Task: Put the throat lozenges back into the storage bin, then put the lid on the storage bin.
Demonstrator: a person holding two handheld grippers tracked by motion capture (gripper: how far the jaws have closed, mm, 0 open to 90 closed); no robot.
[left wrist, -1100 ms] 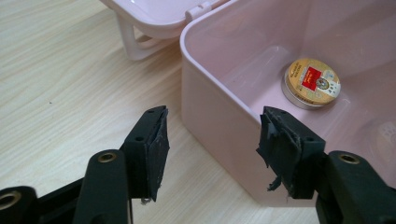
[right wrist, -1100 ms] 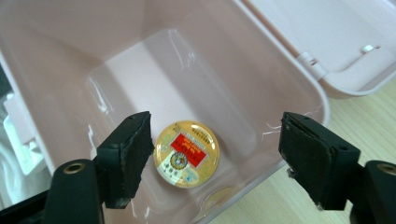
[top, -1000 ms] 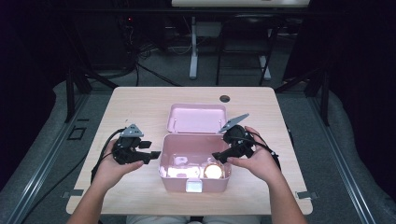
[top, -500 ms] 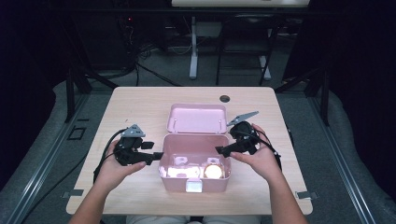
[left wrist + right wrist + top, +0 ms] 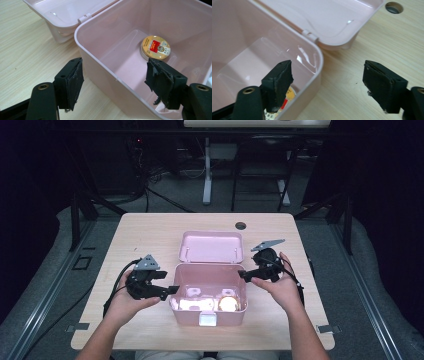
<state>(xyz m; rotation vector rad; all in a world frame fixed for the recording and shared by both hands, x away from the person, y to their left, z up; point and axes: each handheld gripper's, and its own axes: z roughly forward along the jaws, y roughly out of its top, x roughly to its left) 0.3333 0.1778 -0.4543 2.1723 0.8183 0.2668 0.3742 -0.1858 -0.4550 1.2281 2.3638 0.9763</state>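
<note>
Two grippers are straddling the side walls of the pink box (image 5: 207, 317), which is sitting near the table's (image 5: 150, 227) front edge, long axis running left to right, lid (image 5: 211, 247) flipped open toward the far side. The left gripper (image 5: 113, 83) has just been opening, the right gripper (image 5: 328, 81) closing a little; both are gaping wide, gripping nothing, one jaw inside, one outside. A round tin (image 5: 155, 47) is lying flat inside. A hole (image 5: 394, 7) is showing beyond the lid.

1. The pink box (image 5: 105, 37) looks like smooth, glossy plastic.
2. The bench (image 5: 367, 45) is pale, matt wood grain.
3. The round tin (image 5: 155, 47) carries a printed label.
4. The left gripper's pads (image 5: 75, 85) look rough, frayed and matt black.
</note>
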